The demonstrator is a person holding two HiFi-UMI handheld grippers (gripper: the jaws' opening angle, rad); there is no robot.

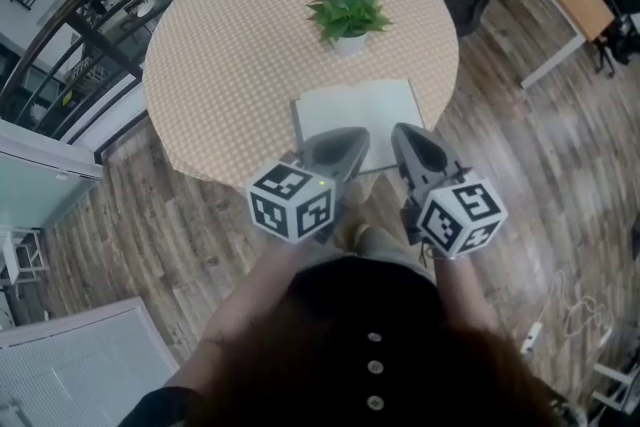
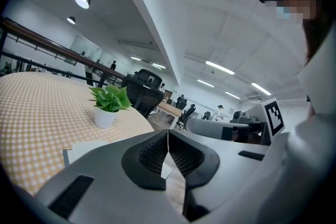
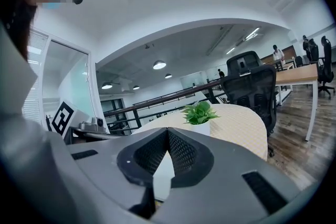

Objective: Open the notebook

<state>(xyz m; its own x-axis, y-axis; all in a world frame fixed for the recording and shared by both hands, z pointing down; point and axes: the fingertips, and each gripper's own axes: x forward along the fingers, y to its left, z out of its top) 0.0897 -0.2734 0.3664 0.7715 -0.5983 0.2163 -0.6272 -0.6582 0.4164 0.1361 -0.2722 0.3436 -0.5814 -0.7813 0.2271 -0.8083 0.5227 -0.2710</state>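
The round counter [image 1: 230,55] is wearing a cloth of small orange-and-cream checks. A flat, pale, matte rectangular notebook [image 1: 360,115] is lying near its 6 o'clock edge. At 12 o'clock from it, a leafy green plant [image 1: 348,10] is sitting in a small white pot.

The left tool [image 2: 168,134] and the right tool [image 3: 168,131] have smooth grey shells and black cross-hatched pads. Each is being held with its jaws pressed together at the tips, gripping nothing. Both are pointing toward 12 o'clock, tilting slightly downward and angling a little toward each other, with their tips hovering over the notebook's 6 o'clock edge.
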